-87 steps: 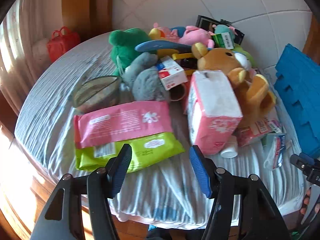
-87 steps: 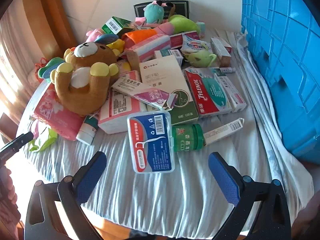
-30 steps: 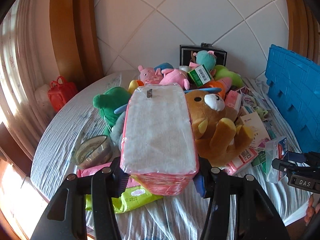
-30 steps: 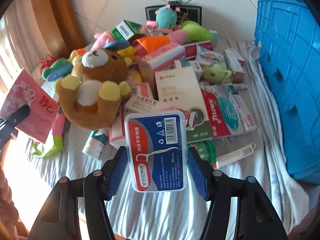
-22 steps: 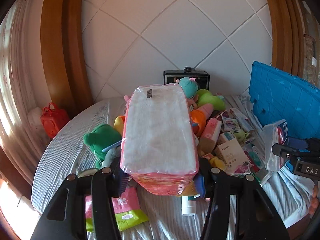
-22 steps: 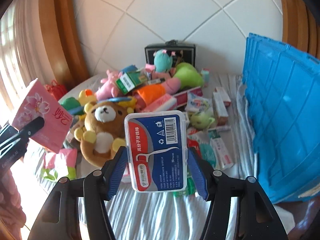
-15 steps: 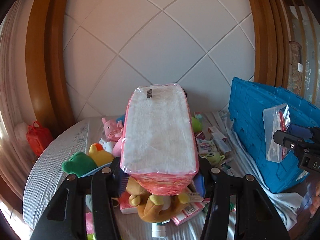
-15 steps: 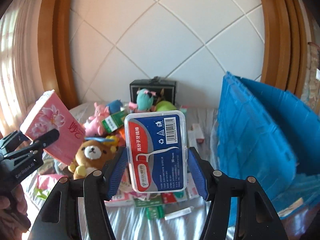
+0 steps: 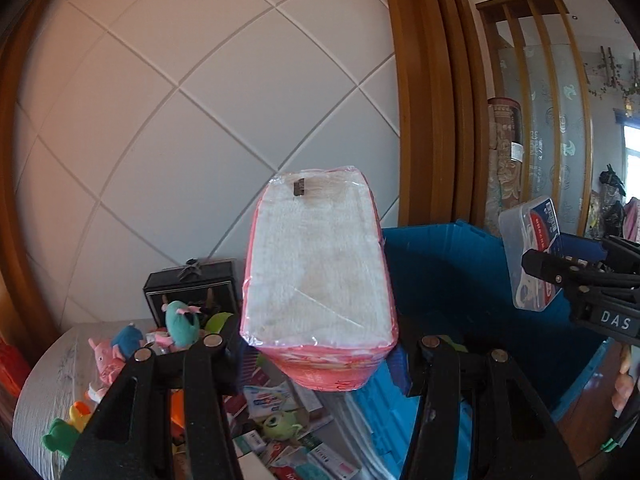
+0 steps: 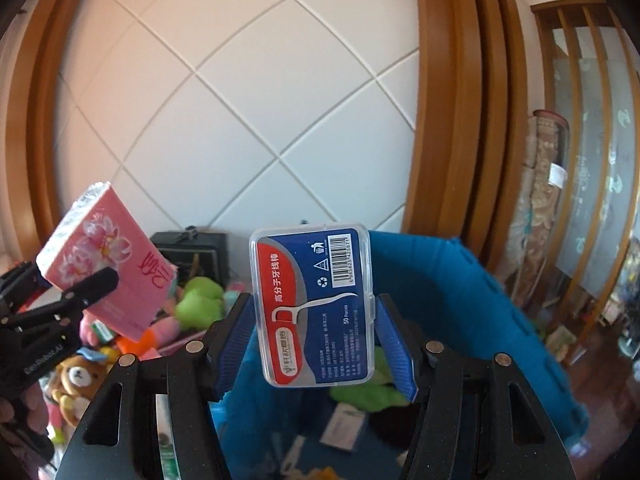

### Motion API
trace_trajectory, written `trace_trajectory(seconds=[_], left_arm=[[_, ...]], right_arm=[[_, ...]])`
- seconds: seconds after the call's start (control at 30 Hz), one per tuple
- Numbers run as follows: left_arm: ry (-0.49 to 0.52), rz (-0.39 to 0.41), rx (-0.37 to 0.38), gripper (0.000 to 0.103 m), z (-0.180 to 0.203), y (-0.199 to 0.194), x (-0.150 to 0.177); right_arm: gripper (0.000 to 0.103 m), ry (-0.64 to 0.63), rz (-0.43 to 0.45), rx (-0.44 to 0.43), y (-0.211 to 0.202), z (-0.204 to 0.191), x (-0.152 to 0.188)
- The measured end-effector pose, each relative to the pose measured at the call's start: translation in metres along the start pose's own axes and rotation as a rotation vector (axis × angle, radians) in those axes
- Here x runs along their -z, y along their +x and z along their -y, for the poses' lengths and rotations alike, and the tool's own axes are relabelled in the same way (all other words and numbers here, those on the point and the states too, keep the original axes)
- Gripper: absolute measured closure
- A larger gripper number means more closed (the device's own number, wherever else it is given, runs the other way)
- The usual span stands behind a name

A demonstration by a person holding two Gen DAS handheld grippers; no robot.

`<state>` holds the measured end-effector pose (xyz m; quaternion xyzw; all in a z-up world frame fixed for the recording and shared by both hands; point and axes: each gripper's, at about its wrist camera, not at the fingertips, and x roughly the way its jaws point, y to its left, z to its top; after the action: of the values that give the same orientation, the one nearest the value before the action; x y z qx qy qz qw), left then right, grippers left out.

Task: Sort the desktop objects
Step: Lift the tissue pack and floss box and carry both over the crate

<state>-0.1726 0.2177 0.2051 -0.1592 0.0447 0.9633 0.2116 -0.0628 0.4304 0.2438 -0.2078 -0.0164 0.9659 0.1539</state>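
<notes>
Both grippers are now high above the table, no longer low over the pile. The left gripper (image 9: 320, 354) now carries the pink tissue pack (image 9: 318, 276), which lay on the table before. The right gripper (image 10: 316, 340) carries the floss box (image 10: 314, 308), now raised over the open blue crate (image 10: 460, 300).

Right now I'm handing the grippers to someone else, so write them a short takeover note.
Left gripper: shut on the pink tissue pack, held in the air beside the blue crate.
Right gripper: shut on the clear floss-pick box, above the crate's opening.
Done: a few things already lie in the crate, among them a green plush.
Left: drop both held items in, then sort the rest: plush toys and boxes on the cloth-covered table.
</notes>
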Motion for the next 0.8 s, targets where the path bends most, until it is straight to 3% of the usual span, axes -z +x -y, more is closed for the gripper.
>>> trace_trajectory(seconds=[0.13,0.3,0.5,0.6,0.7,0.8], left_arm=[[0.049,-0.092,0.089,0.051,0.06,0.048,-0.027],[0.07,-0.365,0.175,0.051,0.126,0.13,-0.029],[0.167,-0.785,0.182,0.051,0.181,0.213,0.033],[0.14,-1.0,0.187,0.051,0.188,0.242,0.068],[0.144,-1.153,0.172,0.051,0.192,0.26,0.098],[0.187,-1.249,0.151,0.05,0.198,0.263,0.12]], right_arm=[[0.043,-0.041,-0.135,0.057,0.044,0.061,-0.005],[0.043,-0.09,-0.394,0.056,0.116,0.122,0.019],[0.043,-0.128,-0.751,-0.029,0.196,0.155,0.081],[0.043,-0.06,-0.93,-0.122,0.225,0.163,0.105],[0.043,-0.059,-1.054,-0.153,0.244,0.165,0.124],[0.043,-0.108,-1.146,-0.144,0.256,0.16,0.143]])
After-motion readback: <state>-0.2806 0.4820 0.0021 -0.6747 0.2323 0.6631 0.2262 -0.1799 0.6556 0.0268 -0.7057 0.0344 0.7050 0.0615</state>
